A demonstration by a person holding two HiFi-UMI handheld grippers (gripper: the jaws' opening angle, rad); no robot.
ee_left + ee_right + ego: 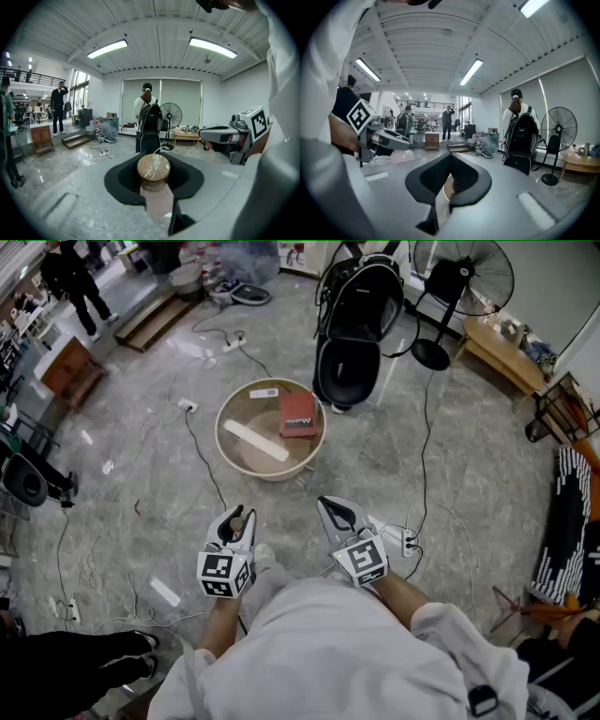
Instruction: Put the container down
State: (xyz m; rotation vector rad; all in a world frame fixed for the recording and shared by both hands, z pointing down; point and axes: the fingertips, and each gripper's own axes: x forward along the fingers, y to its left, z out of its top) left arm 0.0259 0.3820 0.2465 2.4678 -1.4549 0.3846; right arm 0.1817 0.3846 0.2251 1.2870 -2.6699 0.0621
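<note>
My left gripper [231, 529] is shut on a small clear container with a round wooden lid [153, 168]. The lid faces the camera in the left gripper view, and the pinkish body sits between the black pads [123, 177]. From the head view, the lid shows as a brown spot [237, 520] between the jaws. Both grippers are held close to my body, above the floor. My right gripper [339, 516] is shut with nothing in it, and its black pads [433, 174] meet at the tips. The left gripper [379, 138] also shows at the left of the right gripper view.
A round beige low table [225, 418] stands ahead on the floor, holding a red book [298, 414] and a white strip [255, 441]. Behind it stands a black bag on a frame [359, 329]. Cables [200, 451] cross the marble floor. A standing fan [459, 277] and a wooden bench [502, 351] are at the far right.
</note>
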